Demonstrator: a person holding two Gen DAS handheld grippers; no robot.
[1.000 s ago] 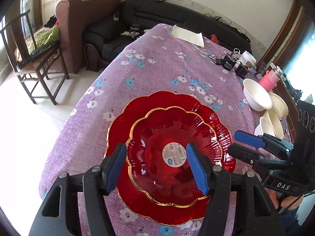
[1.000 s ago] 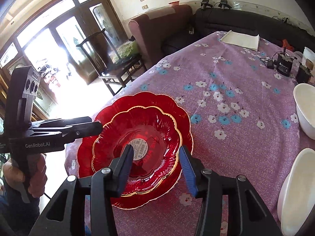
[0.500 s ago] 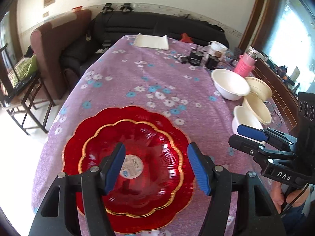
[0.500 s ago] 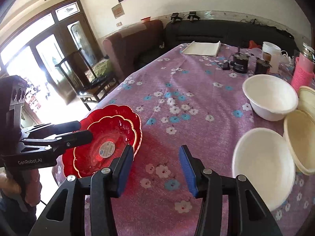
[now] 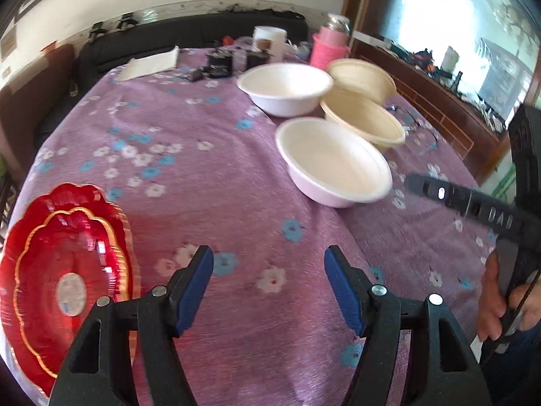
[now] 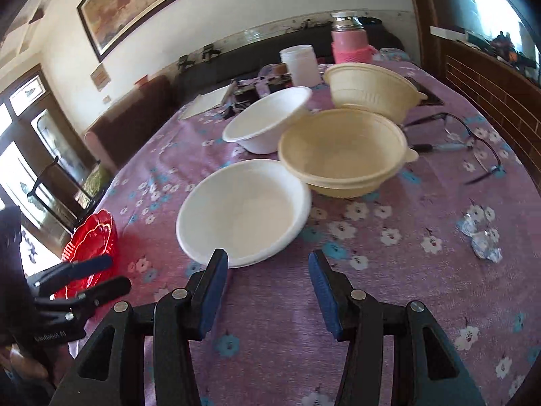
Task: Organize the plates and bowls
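Note:
Two red gold-rimmed plates (image 5: 64, 270) lie stacked at the table's left edge, small in the right wrist view (image 6: 89, 240). Near the middle of the purple flowered cloth sits a white bowl (image 5: 333, 160) (image 6: 243, 209), with a second white bowl (image 5: 285, 88) (image 6: 267, 118) behind it. Two cream bowls (image 5: 363, 118) (image 6: 341, 149) stand to their right, apart from each other. My left gripper (image 5: 268, 270) (image 6: 116, 272) is open over bare cloth, right of the plates. My right gripper (image 6: 267, 270) (image 5: 426, 186) is open, its left finger at the near white bowl's front rim.
A pink flask (image 6: 350, 45), a white jar (image 6: 301, 62), black devices (image 5: 219, 62) and a folded white cloth (image 5: 152, 64) crowd the far end. Glasses (image 6: 473, 142) and foil wrappers (image 6: 480, 237) lie on the right. A hand (image 5: 497, 301) holds the right gripper.
Both grippers have swung right, away from the red plates and towards the bowls. The plates now lie at the left edge of both views. Nothing was picked up.

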